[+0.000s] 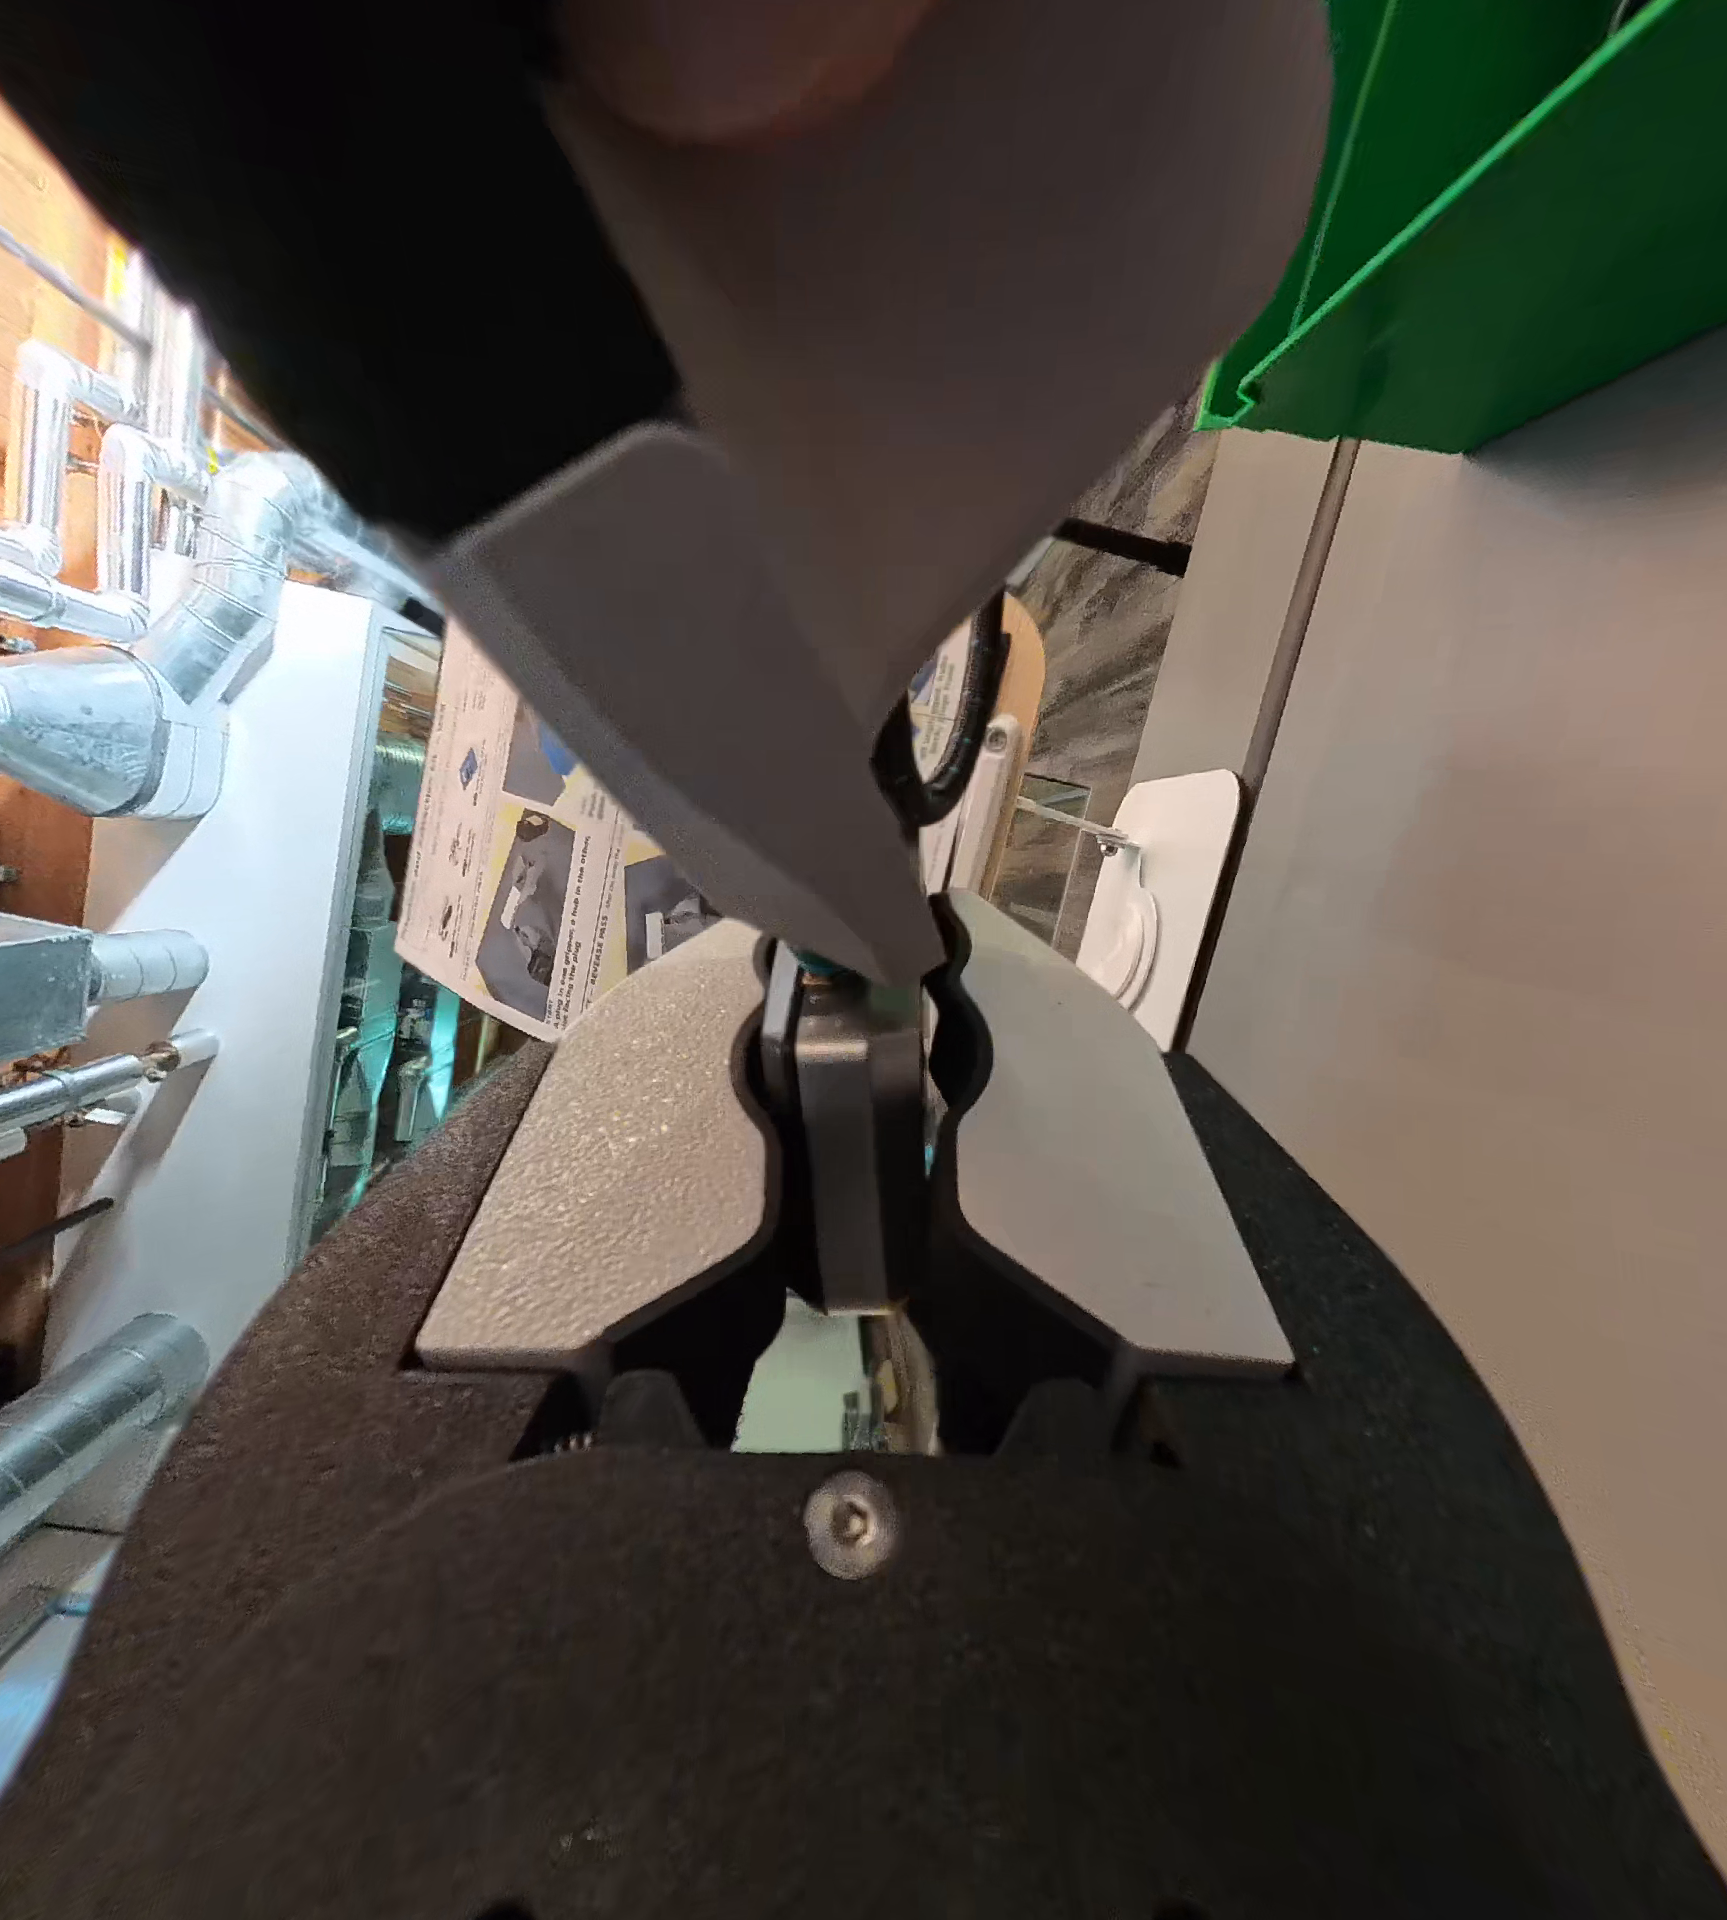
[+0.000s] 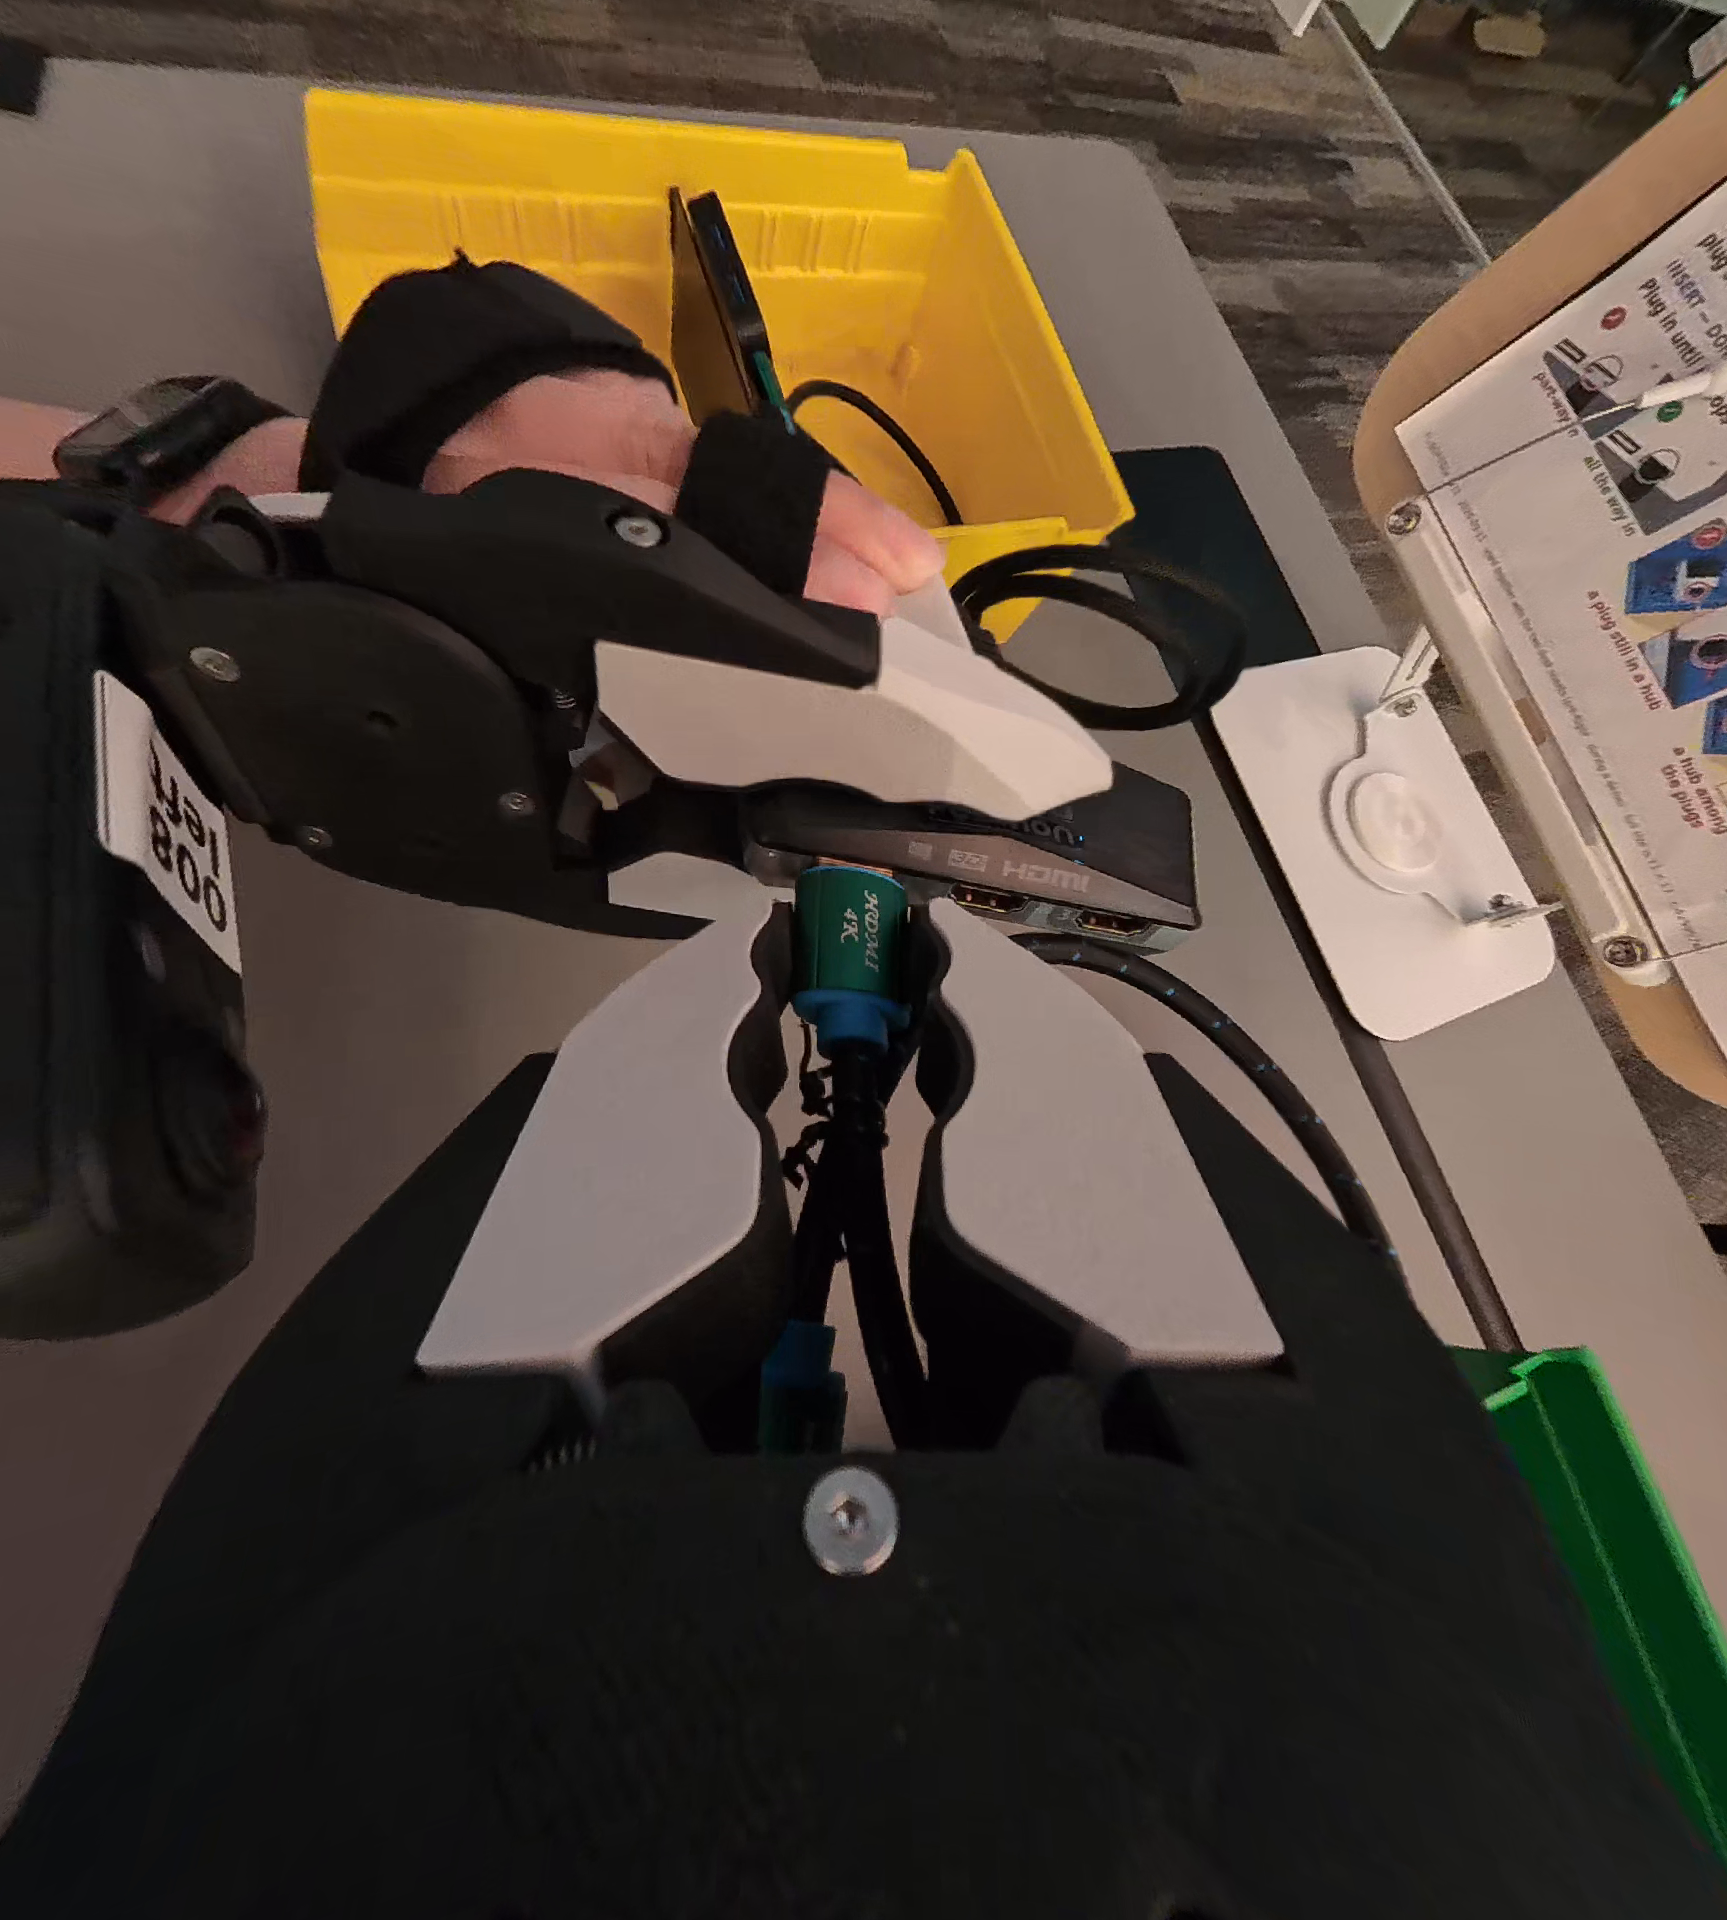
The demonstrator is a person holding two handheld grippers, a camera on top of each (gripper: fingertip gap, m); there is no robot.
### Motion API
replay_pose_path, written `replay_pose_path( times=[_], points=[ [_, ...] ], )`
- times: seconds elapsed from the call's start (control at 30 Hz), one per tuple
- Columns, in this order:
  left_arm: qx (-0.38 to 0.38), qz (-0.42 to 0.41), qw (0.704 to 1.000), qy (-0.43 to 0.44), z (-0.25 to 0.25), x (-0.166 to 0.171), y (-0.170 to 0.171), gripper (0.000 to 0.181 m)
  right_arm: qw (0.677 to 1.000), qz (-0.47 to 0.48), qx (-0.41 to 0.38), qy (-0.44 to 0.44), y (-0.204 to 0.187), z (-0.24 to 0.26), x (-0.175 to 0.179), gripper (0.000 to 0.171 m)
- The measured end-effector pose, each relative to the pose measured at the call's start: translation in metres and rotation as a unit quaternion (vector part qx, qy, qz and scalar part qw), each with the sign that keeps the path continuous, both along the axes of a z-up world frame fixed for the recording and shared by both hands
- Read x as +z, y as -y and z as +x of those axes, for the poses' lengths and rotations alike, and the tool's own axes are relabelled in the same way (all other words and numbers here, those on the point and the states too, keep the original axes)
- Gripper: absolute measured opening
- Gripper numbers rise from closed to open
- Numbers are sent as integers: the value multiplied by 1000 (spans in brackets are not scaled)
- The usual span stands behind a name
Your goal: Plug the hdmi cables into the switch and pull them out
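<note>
Plug axis in line with the switch port

Left gripper (image 2: 942,790) clamps the HDMI switch (image 2: 1077,873) above the grey table (image 2: 423,1039); right gripper (image 2: 848,945) pinches the green HDMI plug (image 2: 846,940), pointing straight ahead into the switch's leftmost port, two ports beside it vacant.

The right tool (image 2: 848,956) is seen from behind, its two grey fingers (image 2: 630,1122) drawn nearly together and clamped at the tips. The left tool (image 2: 994,800) is held crosswise from the left, fingers closed, gripped by a gloved hand (image 2: 568,436) with a watch-bearing wrist.
</note>
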State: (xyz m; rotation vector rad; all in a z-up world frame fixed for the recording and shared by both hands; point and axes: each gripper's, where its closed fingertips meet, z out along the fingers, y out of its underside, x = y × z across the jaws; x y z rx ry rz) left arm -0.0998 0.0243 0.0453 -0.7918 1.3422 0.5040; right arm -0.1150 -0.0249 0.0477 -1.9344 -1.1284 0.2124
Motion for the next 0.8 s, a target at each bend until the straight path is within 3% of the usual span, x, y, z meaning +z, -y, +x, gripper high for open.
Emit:
replay_pose_path(
  times=[0.47,0.8],
  points=[
    [-17,12,1000,-22,3,-5,2,24,999,-46,24,-16,4,3,-8,25],
    [13,-13,1000,13,-9,7,-9,25,999,25,-32,-30,-9,-5,7,24]
  ],
)
